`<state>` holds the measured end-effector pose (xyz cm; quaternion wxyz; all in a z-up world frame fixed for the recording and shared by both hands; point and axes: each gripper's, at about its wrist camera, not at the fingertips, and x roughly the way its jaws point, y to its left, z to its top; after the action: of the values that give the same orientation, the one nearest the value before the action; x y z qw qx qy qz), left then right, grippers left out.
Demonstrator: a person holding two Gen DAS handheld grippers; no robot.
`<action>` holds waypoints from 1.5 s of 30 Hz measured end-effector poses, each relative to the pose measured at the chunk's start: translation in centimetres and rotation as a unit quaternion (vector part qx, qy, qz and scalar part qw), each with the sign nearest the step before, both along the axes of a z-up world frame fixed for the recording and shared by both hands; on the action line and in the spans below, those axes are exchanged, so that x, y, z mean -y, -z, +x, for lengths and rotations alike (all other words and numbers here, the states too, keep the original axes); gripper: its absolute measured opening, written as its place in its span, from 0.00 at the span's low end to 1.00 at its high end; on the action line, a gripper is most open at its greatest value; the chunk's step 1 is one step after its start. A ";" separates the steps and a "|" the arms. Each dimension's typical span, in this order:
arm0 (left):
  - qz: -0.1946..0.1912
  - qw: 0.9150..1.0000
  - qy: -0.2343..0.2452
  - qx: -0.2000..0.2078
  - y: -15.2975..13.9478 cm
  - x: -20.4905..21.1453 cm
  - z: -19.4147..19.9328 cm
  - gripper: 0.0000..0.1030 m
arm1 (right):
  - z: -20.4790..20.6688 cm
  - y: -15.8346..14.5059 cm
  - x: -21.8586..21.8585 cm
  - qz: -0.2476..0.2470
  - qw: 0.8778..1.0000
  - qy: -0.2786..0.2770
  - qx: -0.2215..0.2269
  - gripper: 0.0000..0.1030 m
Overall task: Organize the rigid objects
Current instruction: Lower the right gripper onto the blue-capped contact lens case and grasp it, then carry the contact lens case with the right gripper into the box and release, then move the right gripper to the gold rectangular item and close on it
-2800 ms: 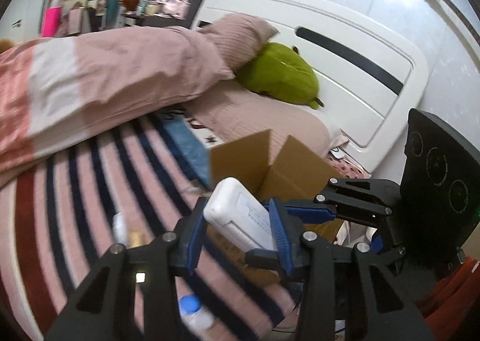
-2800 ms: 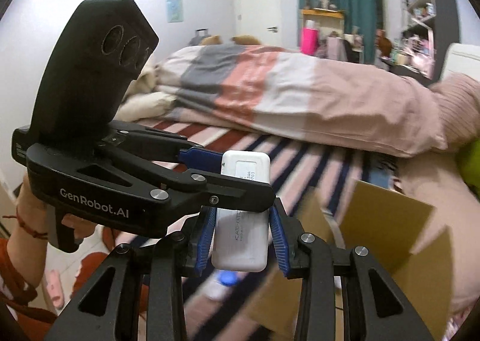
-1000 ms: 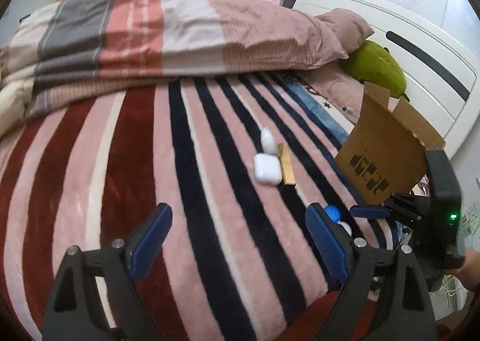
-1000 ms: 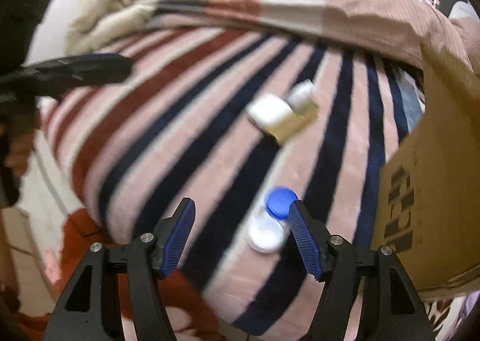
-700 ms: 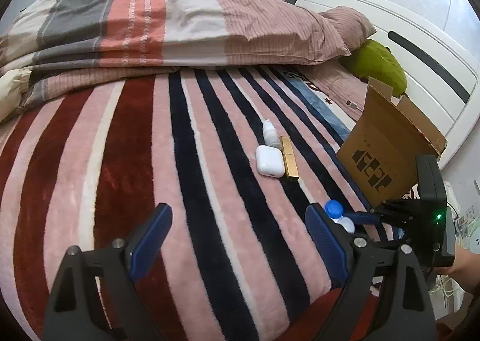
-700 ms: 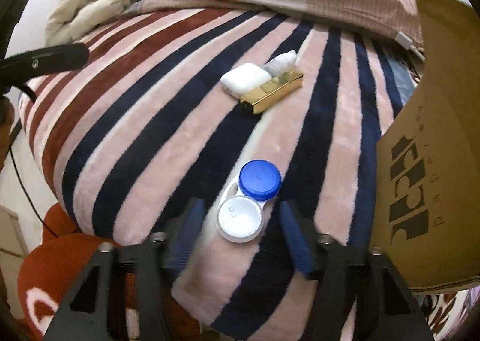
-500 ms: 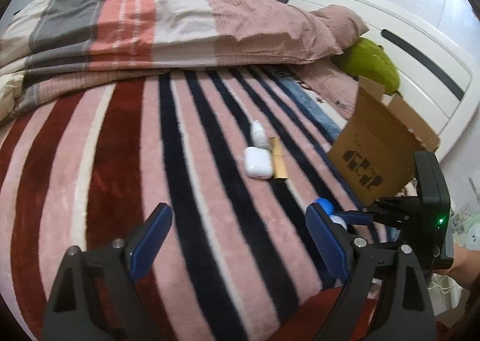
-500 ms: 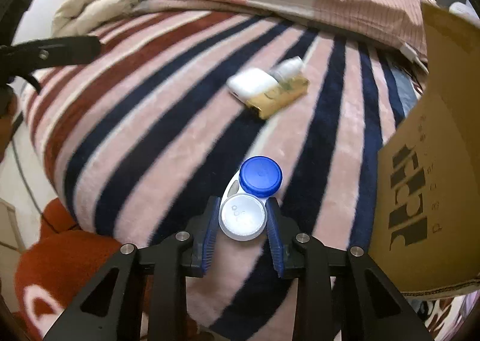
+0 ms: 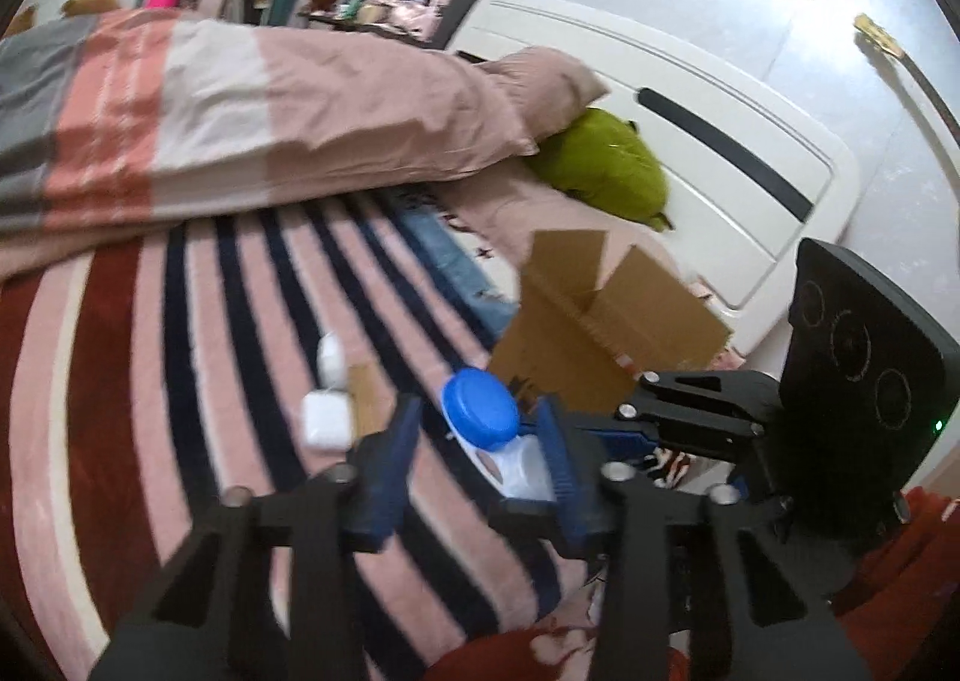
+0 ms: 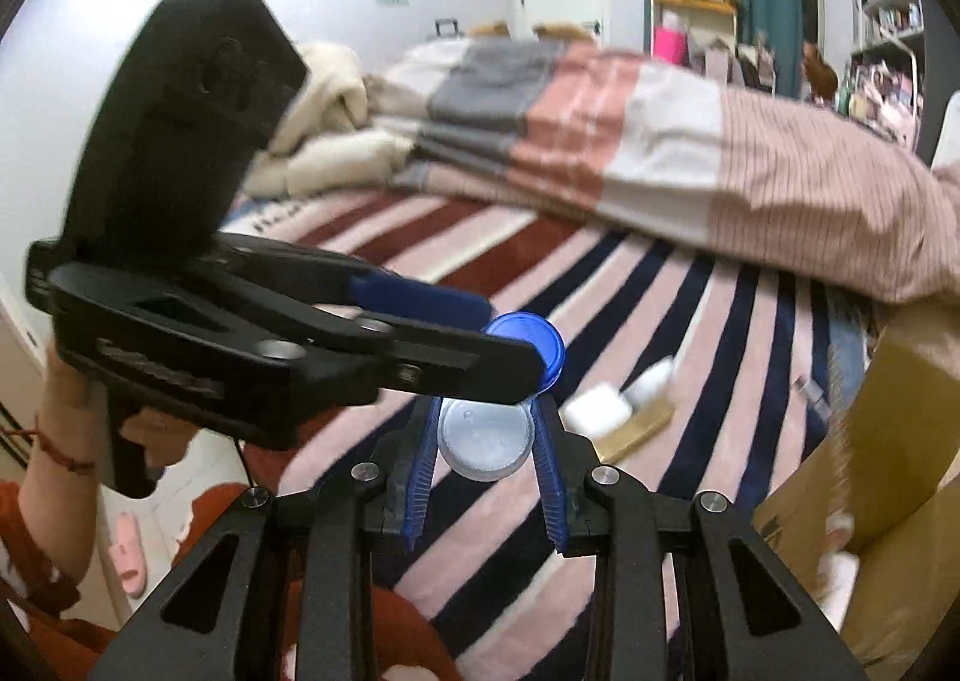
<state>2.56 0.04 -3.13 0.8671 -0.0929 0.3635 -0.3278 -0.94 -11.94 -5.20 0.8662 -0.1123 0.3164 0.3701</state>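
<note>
My right gripper (image 10: 485,432) is shut on the white-capped end of a contact lens case (image 10: 486,440) and holds it in the air above the striped blanket. The case's blue cap (image 9: 480,407) sits between the open fingers of my left gripper (image 9: 477,441), which surround it with a gap on the left side. The left gripper's body (image 10: 198,285) reaches in from the left in the right wrist view. An open cardboard box (image 9: 594,333) stands on the bed to the right.
A white earbud case (image 9: 326,419), a small white bottle (image 9: 331,360) and a gold bar-shaped object (image 9: 366,399) lie together on the striped blanket (image 9: 180,381). A folded duvet (image 9: 210,123), a green plush (image 9: 606,171) and the white headboard (image 9: 720,141) lie behind.
My right gripper closed on the lens case and lifted it off the blanket. My left gripper moved in from the left and now brackets the blue cap.
</note>
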 end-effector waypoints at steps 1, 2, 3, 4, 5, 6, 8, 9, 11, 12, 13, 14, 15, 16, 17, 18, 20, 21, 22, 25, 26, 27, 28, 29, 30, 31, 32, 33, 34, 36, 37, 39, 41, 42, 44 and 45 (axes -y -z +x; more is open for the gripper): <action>-0.001 1.000 0.007 0.003 -0.6 0.8 0.4 0.28 | 0.2 -0.5 0.6 0.007 1.000 0.002 0.005 0.25; -0.001 1.000 0.013 0.005 -1.0 1.5 0.6 0.26 | 0.4 -1.0 1.2 0.012 1.000 0.005 0.010 0.25; 0.000 1.000 0.018 0.007 -1.4 2.3 1.0 0.25 | 0.6 -1.3 1.8 0.015 1.000 0.008 0.014 0.25; 0.004 1.000 0.024 0.011 -1.9 3.4 1.4 0.25 | 0.7 -1.7 2.6 0.019 1.000 0.012 0.020 0.25; 0.007 1.000 0.028 0.013 -2.1 3.9 1.6 0.25 | 0.8 -2.0 3.3 0.022 0.999 0.015 0.025 0.25; 0.010 0.999 0.034 0.014 -2.4 5.1 2.1 0.25 | 1.0 -2.3 4.1 0.023 0.999 0.020 0.030 0.25; 0.016 0.999 0.048 0.013 -2.8 7.4 3.0 0.25 | 1.4 -2.8 6.0 0.026 0.998 0.034 0.037 0.25; 0.018 0.998 0.053 0.013 -2.8 8.3 3.3 0.25 | 1.6 -3.0 6.8 0.028 0.998 0.039 0.037 0.25; 0.025 0.998 0.065 0.012 -2.9 10.4 4.1 0.25 | 2.1 -3.2 8.7 0.028 0.997 0.054 0.038 0.25; 0.030 0.997 0.072 0.011 -2.9 11.7 4.5 0.25 | 2.4 -3.3 9.8 0.026 0.997 0.063 0.038 0.25; 0.034 0.996 0.079 0.009 -2.8 13.0 5.0 0.25 | 2.6 -3.3 10.5 0.024 0.997 0.068 0.036 0.25; 0.036 0.996 0.083 0.007 -2.7 13.6 5.3 0.25 | 2.8 -3.2 11.4 0.022 0.996 0.075 0.033 0.25; 0.040 0.995 0.090 0.003 -2.4 14.7 5.8 0.25 | 3.2 -3.2 12.4 0.021 0.996 0.083 0.028 0.25; 0.042 0.995 0.094 0.000 -2.3 15.4 6.1 0.25 | 3.4 -3.2 13.2 0.022 0.996 0.088 0.021 0.25; 0.043 0.994 0.099 -0.006 -2.0 16.4 6.5 0.25 | 3.7 -3.1 14.1 0.023 0.995 0.093 0.011 0.25; 0.044 0.994 0.102 -0.009 -1.8 16.8 6.7 0.25 | 3.8 -3.0 14.7 0.024 0.995 0.097 0.006 0.25; 0.050 0.993 0.109 -0.014 -1.4 18.2 7.2 0.25 | 4.5 -2.6 15.9 0.016 0.994 0.106 -0.002 0.25; 0.053 0.992 0.111 -0.016 -1.2 18.7 7.3 0.25 | 4.6 -2.6 16.4 0.014 0.994 0.110 -0.005 0.25; 0.056 0.992 0.112 -0.018 -1.1 19.1 7.5 0.25 | 4.8 -2.4 16.9 0.012 0.993 0.114 -0.011 0.25; 0.068 0.992 0.108 -0.015 -0.9 19.8 7.6 0.34 | 5.4 -2.0 17.8 0.006 0.993 0.119 -0.021 0.26; 0.073 0.992 0.103 -0.012 -0.9 20.0 7.6 0.51 | 5.4 -1.9 18.0 0.002 0.992 0.123 -0.023 0.26; 0.077 0.992 0.097 -0.008 -0.9 20.0 7.6 0.61 | 5.7 -1.7 18.1 -0.005 0.991 0.128 -0.026 0.27; 0.084 0.993 0.084 0.002 -1.1 19.9 7.4 0.74 | 5.9 -1.6 18.2 -0.009 0.990 0.134 -0.030 0.35; 0.088 0.993 0.080 0.008 -1.2 19.8 7.2 0.76 | 5.9 -1.4 18.5 -0.008 0.990 0.138 -0.033 0.45; 0.090 0.993 0.080 0.008 -1.2 19.7 7.2 0.76 | 6.1 -1.4 18.7 -0.006 0.989 0.140 -0.036 0.48; 0.091 0.993 0.079 0.007 -1.2 19.6 7.2 0.77 | 6.1 -1.3 18.9 -0.004 0.989 0.140 -0.039 0.49; 0.092 0.993 0.075 0.008 -1.3 19.4 7.0 0.80 | 6.1 -1.3 18.9 -0.004 0.989 0.139 -0.041 0.50; 0.094 0.993 0.072 0.011 -1.3 19.2 6.9 0.81 | 6.0 -1.3 18.9 -0.005 0.989 0.139 -0.041 0.50; 0.096 0.993 0.069 0.014 -1.5 19.2 6.8 0.82 | 5.9 -1.4 18.9 -0.006 0.989 0.139 -0.042 0.51; 0.099 0.993 0.064 0.022 -1.8 18.8 6.4 0.82 | 5.6 -1.5 18.8 -0.008 0.989 0.139 -0.043 0.53; 0.098 0.993 0.063 0.023 -1.9 18.6 6.3 0.82 | 5.5 -1.6 18.7 -0.009 0.989 0.139 -0.042 0.55; 0.095 0.993 0.062 0.028 -2.3 18.0 5.8 0.82 | 5.2 -1.7 18.5 -0.013 0.989 0.139 -0.040 0.55; 0.093 0.993 0.058 0.034 -2.7 17.3 5.2 0.82 | 4.9 -1.9 18.2 -0.018 0.989 0.139 -0.039 0.55; 0.092 0.994 0.056 0.037 -2.9 16.9 5.0 0.82 | 4.9 -1.9 18.0 -0.019 0.989 0.139 -0.039 0.56; 0.089 0.994 0.049 0.044 -3.3 15.8 4.4 0.82 | 4.6 -2.2 17.5 -0.025 0.989 0.139 -0.036 0.56; 0.086 0.994 0.046 0.047 -3.4 15.4 4.1 0.82 | 4.5 -2.4 17.3 -0.027 0.989 0.139 -0.035 0.56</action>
<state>6.71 -15.33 0.30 0.8717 0.0147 0.3537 -0.3390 3.59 -29.20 -2.82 0.8941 -0.0778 0.3693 0.2411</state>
